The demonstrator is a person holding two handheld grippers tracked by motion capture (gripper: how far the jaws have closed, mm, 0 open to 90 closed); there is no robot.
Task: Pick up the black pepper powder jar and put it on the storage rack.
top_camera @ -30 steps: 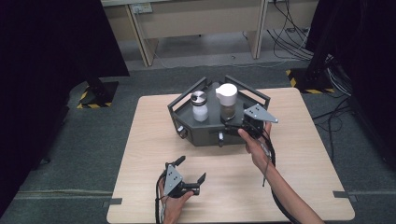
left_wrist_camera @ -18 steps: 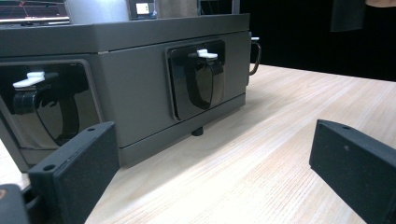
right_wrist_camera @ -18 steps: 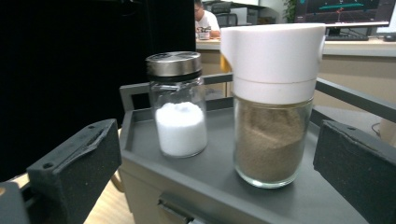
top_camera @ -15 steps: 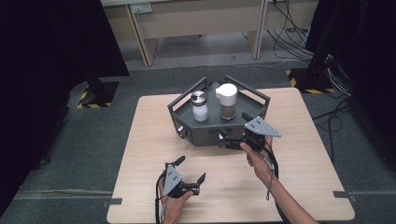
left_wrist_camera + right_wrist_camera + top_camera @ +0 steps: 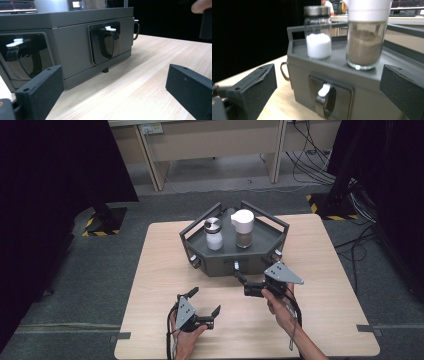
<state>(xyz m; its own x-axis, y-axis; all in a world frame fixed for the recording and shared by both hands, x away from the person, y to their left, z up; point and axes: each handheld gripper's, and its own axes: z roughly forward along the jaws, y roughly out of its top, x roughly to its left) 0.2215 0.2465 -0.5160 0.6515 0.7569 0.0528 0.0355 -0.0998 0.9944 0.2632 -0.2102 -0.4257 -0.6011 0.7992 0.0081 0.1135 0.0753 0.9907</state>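
A dark grey box-shaped stand (image 5: 215,265) sits mid-table and carries two jars on top. One jar has a silver lid and white powder (image 5: 214,235) (image 5: 318,37). The other has a white lid and brown powder (image 5: 243,230) (image 5: 365,42). The stand's front faces hold black recesses with white levers (image 5: 110,29) (image 5: 324,90). My left gripper (image 5: 205,301) (image 5: 116,87) stands open and empty on the near table, pointing at the stand. My right gripper (image 5: 244,284) (image 5: 327,87) is open and empty, just in front of the stand's near right face.
The wooden table (image 5: 330,270) has bare room on both sides of the stand and along its front edge. Black curtains hang left and right. Cables (image 5: 310,165) and desk legs stand on the floor behind. A hand (image 5: 201,6) shows at the left gripper view's top right.
My right gripper has drawn back from the stand's top right corner, toward the person and down to the stand's front face. The left gripper has not moved.
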